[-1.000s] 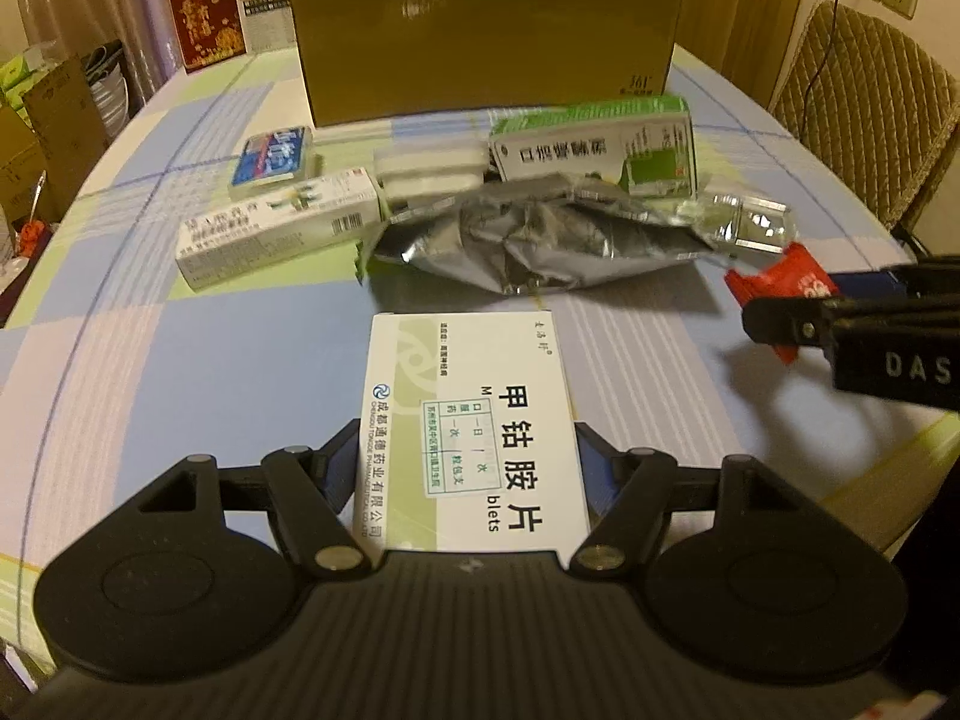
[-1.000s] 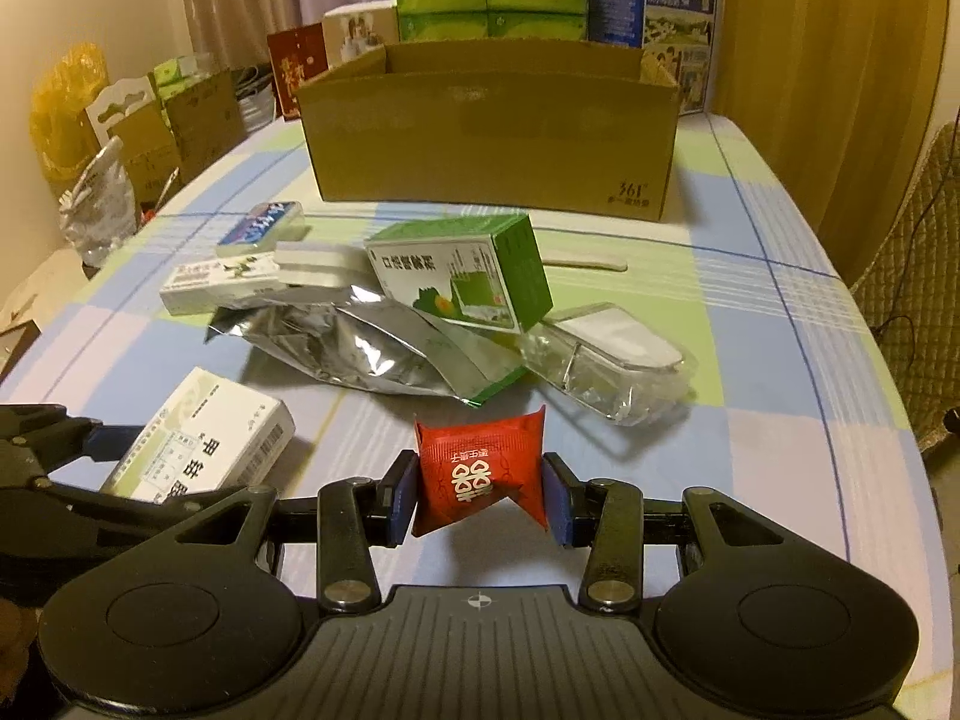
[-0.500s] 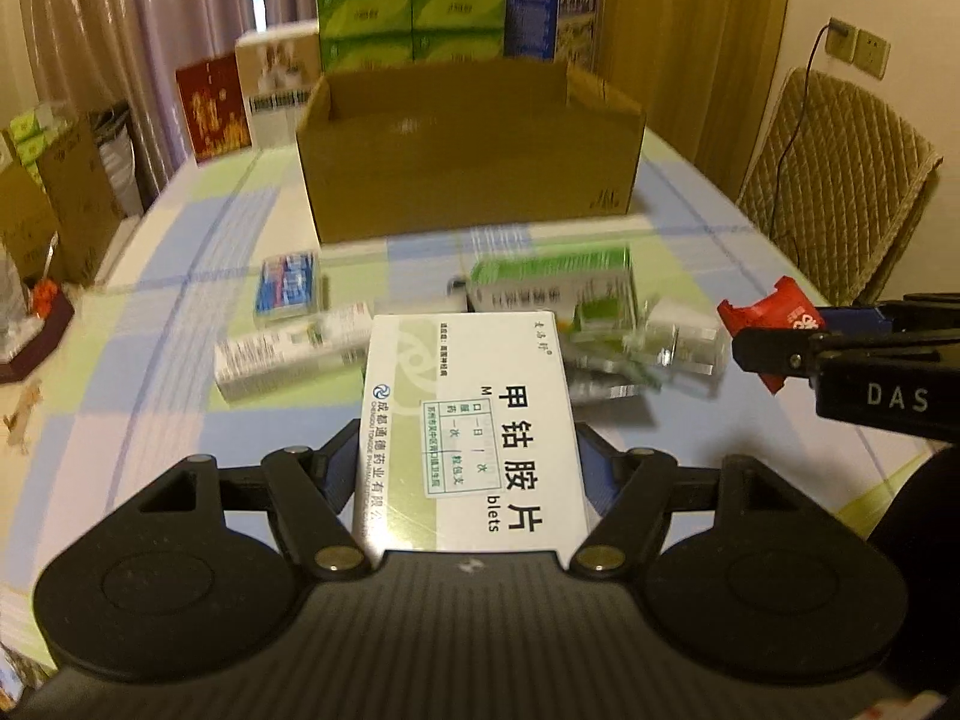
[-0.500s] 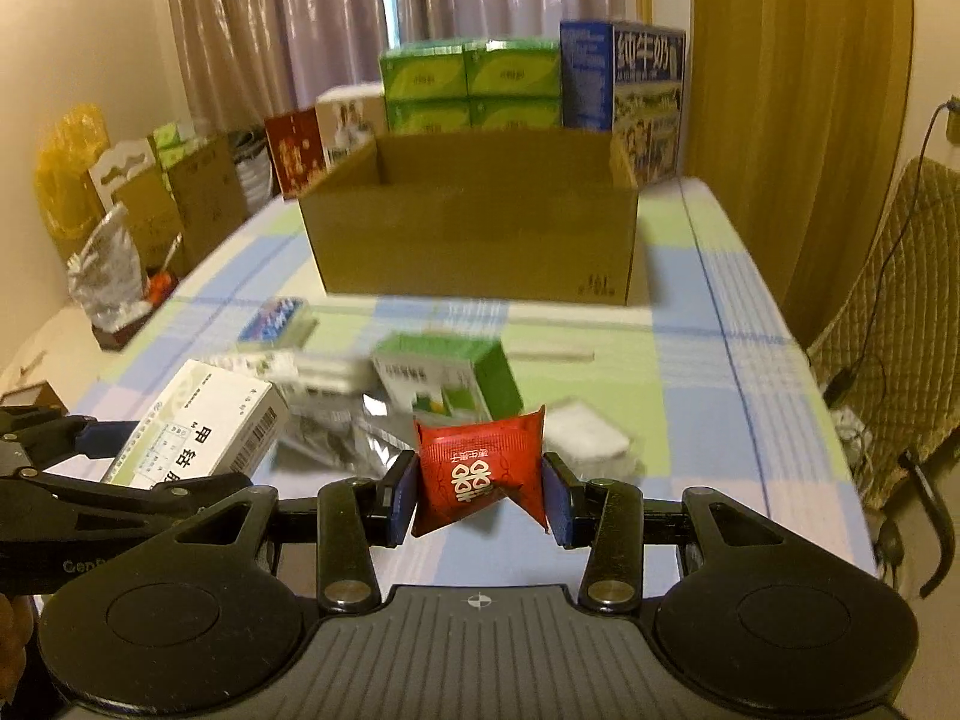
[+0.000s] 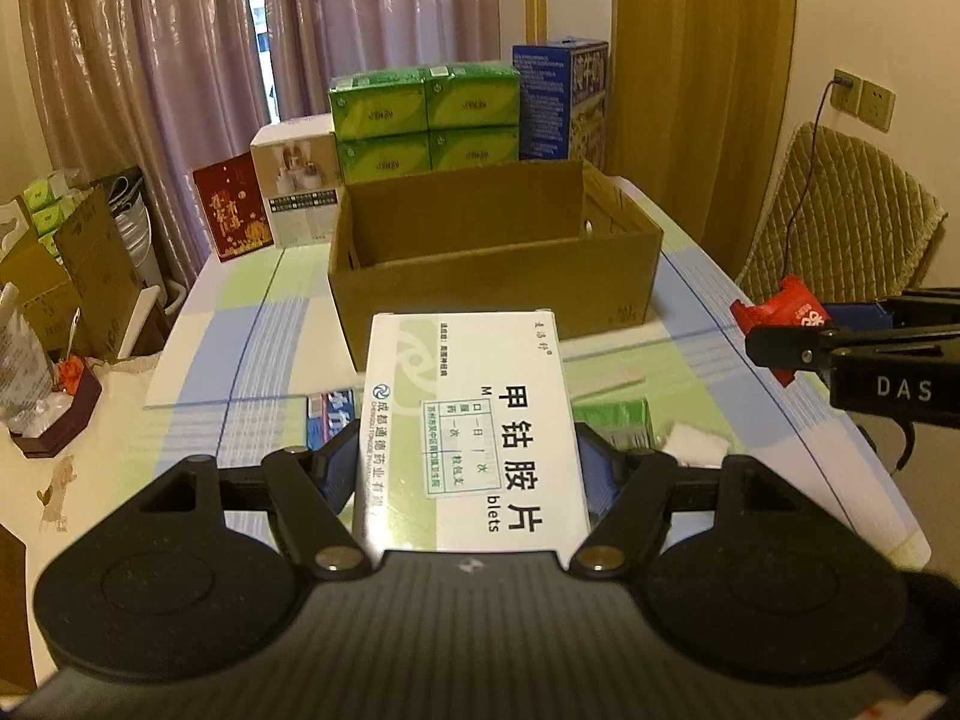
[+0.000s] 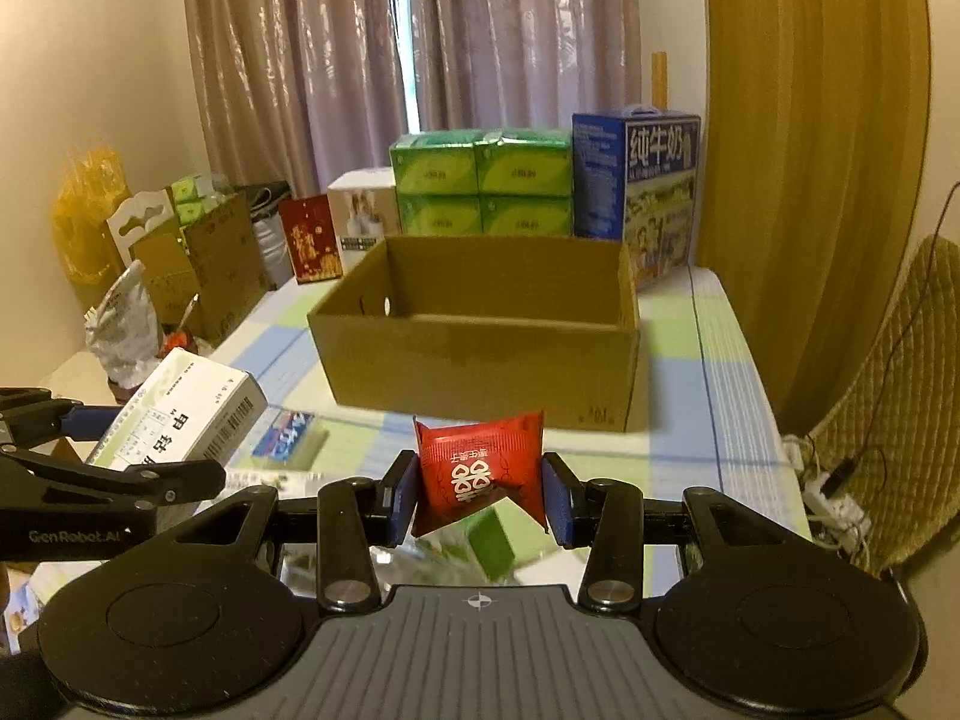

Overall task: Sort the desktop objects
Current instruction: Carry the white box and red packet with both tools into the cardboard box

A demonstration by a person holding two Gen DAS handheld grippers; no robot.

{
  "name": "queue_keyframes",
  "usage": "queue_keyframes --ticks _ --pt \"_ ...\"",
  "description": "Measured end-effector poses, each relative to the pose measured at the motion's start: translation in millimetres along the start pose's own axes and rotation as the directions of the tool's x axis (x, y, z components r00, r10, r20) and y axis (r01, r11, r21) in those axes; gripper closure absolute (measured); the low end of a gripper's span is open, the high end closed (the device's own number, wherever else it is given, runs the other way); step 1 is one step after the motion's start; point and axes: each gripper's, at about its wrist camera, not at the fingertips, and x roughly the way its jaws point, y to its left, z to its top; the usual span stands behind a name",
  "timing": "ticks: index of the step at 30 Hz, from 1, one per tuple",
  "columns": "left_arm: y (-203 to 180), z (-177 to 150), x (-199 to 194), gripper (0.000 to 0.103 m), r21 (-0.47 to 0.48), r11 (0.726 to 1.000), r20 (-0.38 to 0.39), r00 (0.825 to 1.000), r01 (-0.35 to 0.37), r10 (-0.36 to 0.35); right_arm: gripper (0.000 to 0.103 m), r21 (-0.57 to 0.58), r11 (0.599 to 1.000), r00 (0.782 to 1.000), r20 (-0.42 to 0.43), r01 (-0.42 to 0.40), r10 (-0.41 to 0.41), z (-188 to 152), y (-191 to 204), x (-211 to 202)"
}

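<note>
Against the frames a second back, both tools are seen higher above the bench (image 5: 252, 324): the foil pouch and scattered boxes that filled the lower view then are now mostly hidden beneath the tools, and the open top of the cardboard box (image 5: 492, 258) can be looked into, where only its front wall was seen before. The grips themselves are unchanged.

The left tool (image 5: 465, 468) is clamped, about half open, on the sides of a white medicine box (image 5: 474, 420), held clear of the bench in front of the cardboard box. The right tool (image 6: 478, 495) is closed more narrowly on a red sachet (image 6: 480, 471), also held in the air short of the cardboard box.

Writing noted:
- Medicine box: large characters "甲钴胺片", a partial "blets", a small green-framed dosage label; a barcode on its end in the right wrist view.
- Red sachet: a white double-happiness character, smaller text not legible.
- Right tool body, seen from the left: "DAS".
- Left tool body, seen from the right: "GenRobot.AI".
- Blue carton (image 6: 636, 180) behind the cardboard box: "纯牛奶".
- Cardboard box front, lower right corner: a small mark resembling "361".
- Green packs (image 6: 480, 189) are stacked beside the carton; their print is too small to be read.
</note>
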Motion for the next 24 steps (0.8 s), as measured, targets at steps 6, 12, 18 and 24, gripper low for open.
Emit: queue_keyframes --ticks 6,12,18,24 --pt "7.0 32.8 14.6 0.036 0.018 1.0 -0.005 1.0 -0.001 0.001 0.063 -0.004 1.0 1.0 -0.004 -0.025 0.025 28.7 -10.0 21.5" --pt "11.9 69.8 47.0 0.036 0.042 0.999 -0.01 1.0 0.007 -0.007 0.063 -0.017 0.999 1.0 -0.015 -0.027 0.026 55.0 -27.9 49.1" --pt "21.7 102.0 88.6 0.036 0.03 0.999 -0.027 0.999 0.026 -0.025 0.063 -0.021 0.999 0.999 -0.027 -0.027 0.027 83.2 -46.7 86.7" --pt "34.5 129.3 124.5 0.036 0.013 0.999 -0.037 0.999 0.036 -0.036 0.063 -0.022 0.999 0.999 -0.038 -0.035 0.034 109.6 -59.2 121.1"
